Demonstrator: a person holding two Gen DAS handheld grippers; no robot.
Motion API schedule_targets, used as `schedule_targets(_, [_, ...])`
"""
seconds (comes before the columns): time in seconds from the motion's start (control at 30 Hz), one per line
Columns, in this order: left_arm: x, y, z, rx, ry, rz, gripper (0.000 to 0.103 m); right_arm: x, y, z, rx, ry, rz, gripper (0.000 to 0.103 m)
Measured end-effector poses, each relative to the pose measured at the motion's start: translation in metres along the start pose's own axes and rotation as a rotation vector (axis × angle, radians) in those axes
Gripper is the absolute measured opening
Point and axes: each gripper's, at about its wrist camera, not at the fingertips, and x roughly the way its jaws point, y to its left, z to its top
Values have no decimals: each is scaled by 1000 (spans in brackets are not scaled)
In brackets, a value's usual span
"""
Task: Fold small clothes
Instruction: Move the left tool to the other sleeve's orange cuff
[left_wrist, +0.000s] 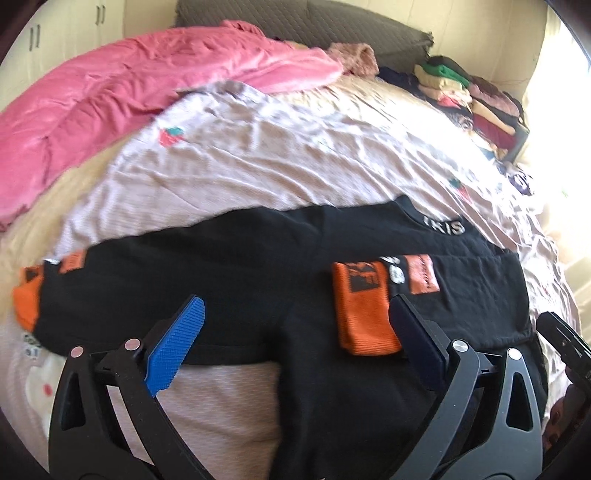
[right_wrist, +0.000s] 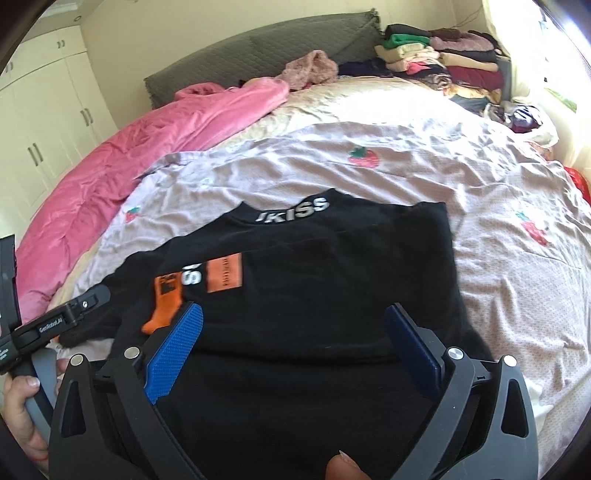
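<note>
A black top (left_wrist: 229, 280) (right_wrist: 332, 280) with orange cuffs and white collar lettering lies spread on the bed. One sleeve is folded across the body, its orange cuff (left_wrist: 364, 306) (right_wrist: 166, 301) on top. The other orange cuff (left_wrist: 27, 295) sticks out at far left. My left gripper (left_wrist: 295, 314) is open just above the garment's near part, its right finger beside the folded cuff. My right gripper (right_wrist: 295, 317) is open above the garment's lower middle, holding nothing. The left gripper's body (right_wrist: 55, 325) shows at the left of the right wrist view.
The bed has a pale pink strawberry-print sheet (right_wrist: 406, 177) (left_wrist: 277, 155). A pink quilt (left_wrist: 110, 103) (right_wrist: 147, 147) lies bunched at the far left. Stacks of folded clothes (right_wrist: 443, 62) (left_wrist: 469, 96) sit at the far right by the grey headboard (right_wrist: 258, 48).
</note>
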Motion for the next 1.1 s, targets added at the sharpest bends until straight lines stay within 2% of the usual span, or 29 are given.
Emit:
schedule_targets(0.27, [-33, 37, -19, -45, -82, 5, 94, -7, 36, 5, -42, -16, 37, 98])
schedule_targets(0.37, [-38, 56, -25, -90, -66, 25, 94, -11, 52, 9, -58, -33, 57, 98])
schedule_targets(0.57, [-55, 80, -27, -127, -83, 33, 94, -18, 88, 17, -108, -51, 103, 98])
schedule_targets(0.8, [-64, 112, -30, -185, -93, 67, 94, -19, 112, 22, -147, -48, 127, 98])
schedule_targets(1.1, [-65, 176, -35, -339, -84, 109, 94, -7, 142, 27, -205, -27, 162, 98])
